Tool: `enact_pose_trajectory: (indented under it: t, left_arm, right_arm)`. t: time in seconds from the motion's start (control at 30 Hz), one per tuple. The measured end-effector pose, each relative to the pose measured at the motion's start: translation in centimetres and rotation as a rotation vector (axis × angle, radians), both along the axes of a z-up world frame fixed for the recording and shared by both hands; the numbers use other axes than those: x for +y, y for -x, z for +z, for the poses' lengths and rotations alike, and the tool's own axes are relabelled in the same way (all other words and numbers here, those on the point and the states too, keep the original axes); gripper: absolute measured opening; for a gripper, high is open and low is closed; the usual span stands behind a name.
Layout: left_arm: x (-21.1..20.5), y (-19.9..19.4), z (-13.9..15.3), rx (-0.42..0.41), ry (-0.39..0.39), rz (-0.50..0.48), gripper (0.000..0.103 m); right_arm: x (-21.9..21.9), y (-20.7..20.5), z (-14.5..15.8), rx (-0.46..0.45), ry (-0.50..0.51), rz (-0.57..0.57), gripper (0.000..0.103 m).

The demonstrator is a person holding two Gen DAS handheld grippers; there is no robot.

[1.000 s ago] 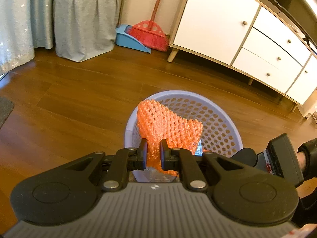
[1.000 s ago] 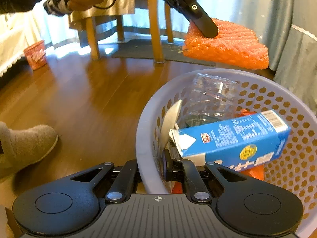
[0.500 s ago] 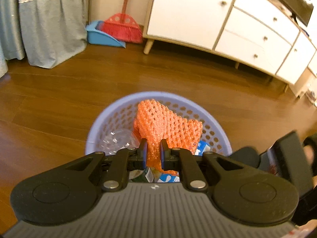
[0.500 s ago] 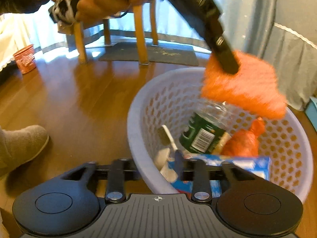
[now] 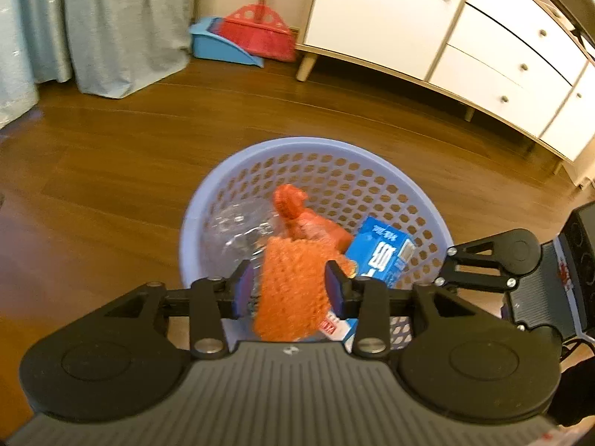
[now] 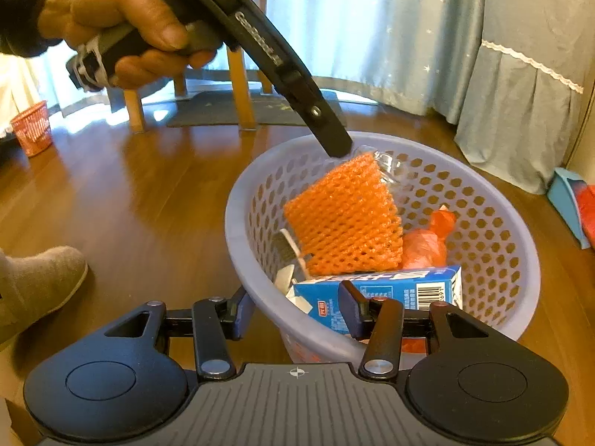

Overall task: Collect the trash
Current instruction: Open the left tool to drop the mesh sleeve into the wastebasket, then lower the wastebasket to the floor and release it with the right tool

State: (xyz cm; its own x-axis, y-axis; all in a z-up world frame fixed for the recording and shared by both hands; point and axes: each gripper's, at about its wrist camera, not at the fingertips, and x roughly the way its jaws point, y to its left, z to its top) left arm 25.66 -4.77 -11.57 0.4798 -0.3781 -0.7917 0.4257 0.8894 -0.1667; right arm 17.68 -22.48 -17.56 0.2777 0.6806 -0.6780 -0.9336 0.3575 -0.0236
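A lavender perforated basket point(image 5: 316, 145) stands on the wood floor and holds a blue carton point(image 5: 383, 256), an orange plastic bag point(image 5: 297, 215) and a clear bottle point(image 5: 230, 230). Above the basket my left gripper point(image 5: 289, 290) is open, and an orange foam net point(image 5: 293, 297) hangs loose and blurred between its spread fingers. In the right wrist view the orange foam net point(image 6: 346, 219) sits just below a left finger point(image 6: 327, 133), inside the basket point(image 6: 238, 223). My right gripper point(image 6: 295, 308) is open astride the near rim, its right finger by the blue carton point(image 6: 390, 290).
A red broom point(image 5: 260, 33) and blue dustpan point(image 5: 219, 44) lean by a white cabinet point(image 5: 427, 26). Grey-blue curtains point(image 6: 427, 37) hang behind. Chair legs point(image 6: 238, 85), a dark mat point(image 6: 230, 111) and a small red basket point(image 6: 31, 128) are farther off. A slippered foot point(image 6: 37, 282) stands left.
My left gripper moved over the basket and opened, letting the orange net drop. My right gripper opened and let go of the blue carton, which now lies in the basket.
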Motion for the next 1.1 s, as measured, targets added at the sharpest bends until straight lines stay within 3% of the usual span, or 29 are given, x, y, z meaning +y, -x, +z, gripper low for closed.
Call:
enact_pose_trajectory:
  t: [0.27, 0.4, 0.57, 0.7, 0.83, 1.1]
  left_arm:
    - [1.7, 1.1, 2.2, 0.002, 0.005, 0.068, 0.044]
    - [2.1, 2.1, 3.5, -0.001, -0.006, 0.085, 0.057]
    - [2.4, 3.3, 5.0, 0.022, -0.006, 0.135, 0.060]
    - [2.2, 4.4, 5.9, 0.048, -0.028, 0.178, 0.072]
    - [2.3, 5.3, 7.0, 0.069, -0.013, 0.210, 0.087]
    - [2.4, 7.5, 10.0, 0.033, -0.007, 0.274, 0.100]
  right_arm:
    - [0.5, 1.2, 0.6, -0.040, 0.116, 0.037, 0.051]
    - [0.5, 1.4, 1.4, -0.074, 0.154, 0.071, 0.052]
    - [0.3, 1.7, 3.5, -0.063, 0.158, 0.097, 0.052]
    - [0.1, 2.2, 5.7, -0.047, 0.210, 0.132, 0.052]
    - [-0.8, 1.7, 7.8, -0.036, 0.240, 0.080, 0.052]
    - [-3.0, 0.9, 12.4, 0.032, 0.249, -0.095, 0.052]
